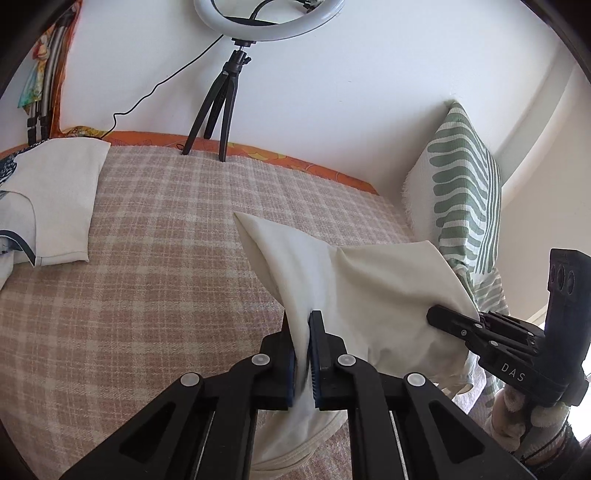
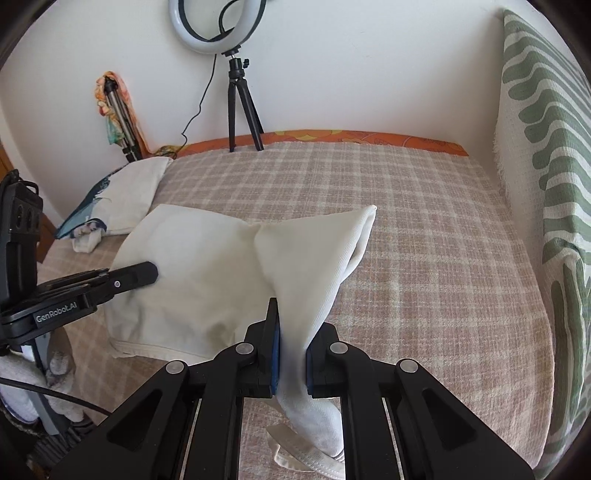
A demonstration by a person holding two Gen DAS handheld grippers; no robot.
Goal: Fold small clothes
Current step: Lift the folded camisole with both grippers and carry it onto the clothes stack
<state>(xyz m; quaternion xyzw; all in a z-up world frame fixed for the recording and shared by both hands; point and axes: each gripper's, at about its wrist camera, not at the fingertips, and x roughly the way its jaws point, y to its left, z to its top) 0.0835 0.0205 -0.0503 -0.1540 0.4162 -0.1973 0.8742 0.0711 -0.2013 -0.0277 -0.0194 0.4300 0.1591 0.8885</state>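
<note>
While both tools pinch the white garment [image 1: 369,288], a ring light [image 2: 218,26] overlooks the plaid bedspread [image 2: 424,258].

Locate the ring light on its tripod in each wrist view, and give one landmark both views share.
Left wrist: ring light at top centre, on the far edge of the bed.
Right wrist: ring light at top, left of centre.
Shared landmark: the green-striped cushion, at the right side in both views.
</note>
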